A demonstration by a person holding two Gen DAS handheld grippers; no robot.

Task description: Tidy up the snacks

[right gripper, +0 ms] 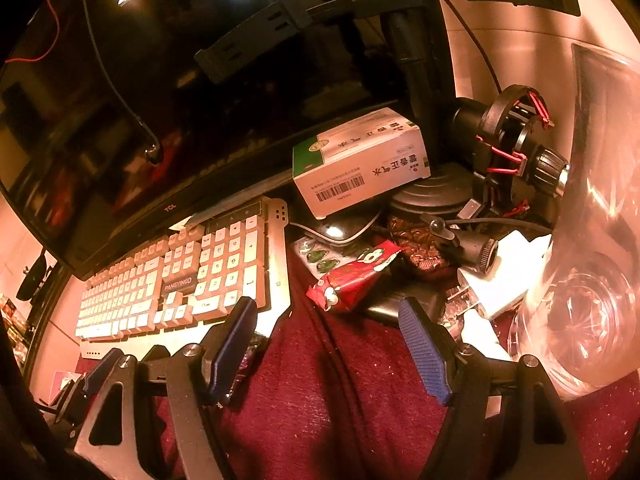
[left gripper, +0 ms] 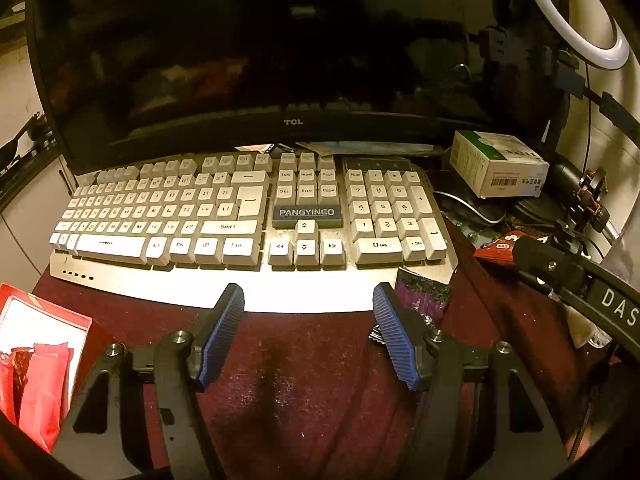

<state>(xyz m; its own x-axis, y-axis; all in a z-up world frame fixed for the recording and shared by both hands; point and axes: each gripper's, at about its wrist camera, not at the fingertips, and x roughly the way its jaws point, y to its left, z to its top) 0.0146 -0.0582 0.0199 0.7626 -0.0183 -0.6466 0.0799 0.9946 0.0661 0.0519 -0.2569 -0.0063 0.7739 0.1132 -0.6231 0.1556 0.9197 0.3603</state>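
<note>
My left gripper (left gripper: 308,332) is open and empty over the dark red cloth, just before the keyboard. A red box (left gripper: 44,320) at lower left holds red snack packets (left gripper: 44,384). A dark purple snack wrapper (left gripper: 424,296) lies just right of my right finger. A red snack packet (left gripper: 500,250) lies far right. My right gripper (right gripper: 332,348) is open and empty, with that red snack packet (right gripper: 352,280) lying just beyond its fingertips. A dark patterned wrapper (right gripper: 416,240) lies behind it.
A white keyboard (left gripper: 240,216) and a TCL monitor (left gripper: 256,60) fill the back. A white and green medicine box (right gripper: 360,164) sits right of the keyboard. A clear glass vessel (right gripper: 580,280) stands at far right. A ring light (left gripper: 576,8) and its stand (right gripper: 432,196) are behind.
</note>
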